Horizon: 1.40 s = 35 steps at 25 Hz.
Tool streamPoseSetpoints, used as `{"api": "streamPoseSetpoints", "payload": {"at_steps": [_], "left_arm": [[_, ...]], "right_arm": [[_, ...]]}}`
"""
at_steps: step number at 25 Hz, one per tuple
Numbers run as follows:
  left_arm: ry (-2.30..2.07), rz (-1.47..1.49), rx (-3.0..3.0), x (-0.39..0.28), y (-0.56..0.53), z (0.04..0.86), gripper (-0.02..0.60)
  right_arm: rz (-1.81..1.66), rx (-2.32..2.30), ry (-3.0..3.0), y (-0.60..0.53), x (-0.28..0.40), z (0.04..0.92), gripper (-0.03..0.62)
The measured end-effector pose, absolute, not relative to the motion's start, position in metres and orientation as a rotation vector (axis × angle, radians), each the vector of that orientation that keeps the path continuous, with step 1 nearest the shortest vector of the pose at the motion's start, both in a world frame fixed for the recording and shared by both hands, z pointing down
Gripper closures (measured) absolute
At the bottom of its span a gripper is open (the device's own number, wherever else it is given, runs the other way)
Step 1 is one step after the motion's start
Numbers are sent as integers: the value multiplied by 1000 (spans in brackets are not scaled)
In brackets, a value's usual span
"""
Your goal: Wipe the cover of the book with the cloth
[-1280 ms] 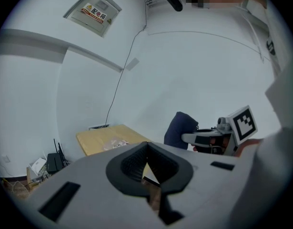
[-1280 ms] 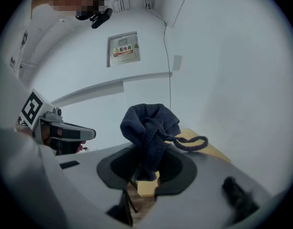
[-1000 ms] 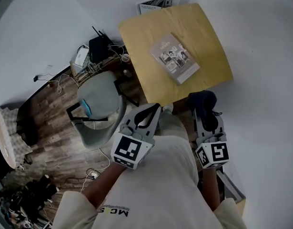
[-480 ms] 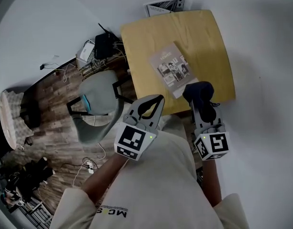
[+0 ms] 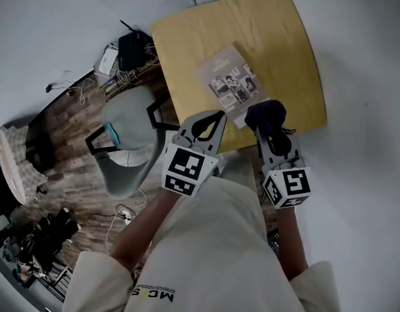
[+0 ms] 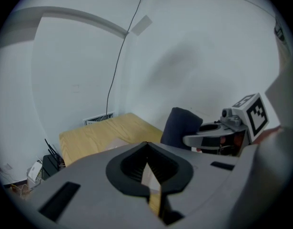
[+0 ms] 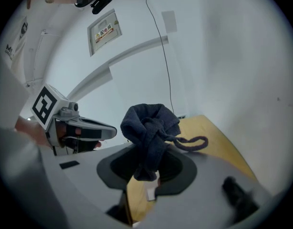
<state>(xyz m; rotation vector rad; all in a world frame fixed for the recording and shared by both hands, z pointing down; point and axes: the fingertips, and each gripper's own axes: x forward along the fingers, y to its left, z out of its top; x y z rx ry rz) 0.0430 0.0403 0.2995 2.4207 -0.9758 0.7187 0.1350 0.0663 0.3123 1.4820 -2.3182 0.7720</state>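
1. The book (image 5: 227, 83) lies loose and skewed on the table (image 5: 278, 51), with its near corner close to the table's 6 o'clock edge. Nothing holds it down. A wipe dragged toward 6 o'clock would probably slide the book along, perhaps off that edge, rather than clean it.

2. The cloth (image 5: 265, 114) is bunched into a ball with a thin loop trailing at 3 o'clock in the right gripper view. Pressed down like that, only a small lump would meet the cover. The loop could also catch on the book's corner.

3. The cloth appears to be pinched by a narrow fold. Drag on the cover could tug it out of the grip, or the hard jaw tips could scrape the cover if the ball flattens.

4. The right gripper (image 5: 263, 132) has its jaws clamped on the cloth. The wad stands up past the tips, and in the head view it sits over the book's near-right corner. No view shows whether it touches the cover.

5. The left gripper (image 5: 218, 117) has its jaws closed tip to tip with nothing between them. It hangs at the table's 6 o'clock edge, at about 7 o'clock from the book, touching neither. It could well steady the book if it were set on the cover.
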Motion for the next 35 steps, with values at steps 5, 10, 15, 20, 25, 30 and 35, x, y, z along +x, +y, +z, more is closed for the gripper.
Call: {"api": "streamPoseSetpoints", "payload": {"at_steps": [5,10,15,20,25,30,35], "left_arm": [[-1001,737,2343,39,17,338,571],[-990,751,2269,31,-1,380,571],[-981,778,2235,18,-23,421,572],[-963,793,2232,24,-44,458,571],[-942,800,2254,37,-50,484,571],[-945,835,2286,46,-50,497,571],[-924,762,2268,45,-53,498,571]], "right_arm": [[812,1432,-2292,54,131,331,490],[847,1388,-2264,31,119,359,490],[869,1360,-2244,1,104,388,490],[932,1391,-2213,-24,105,411,490],[980,1414,-2208,-44,102,426,490],[987,1387,-2234,-72,100,433,490],[1001,1322,-2302,-105,82,433,490]]}}
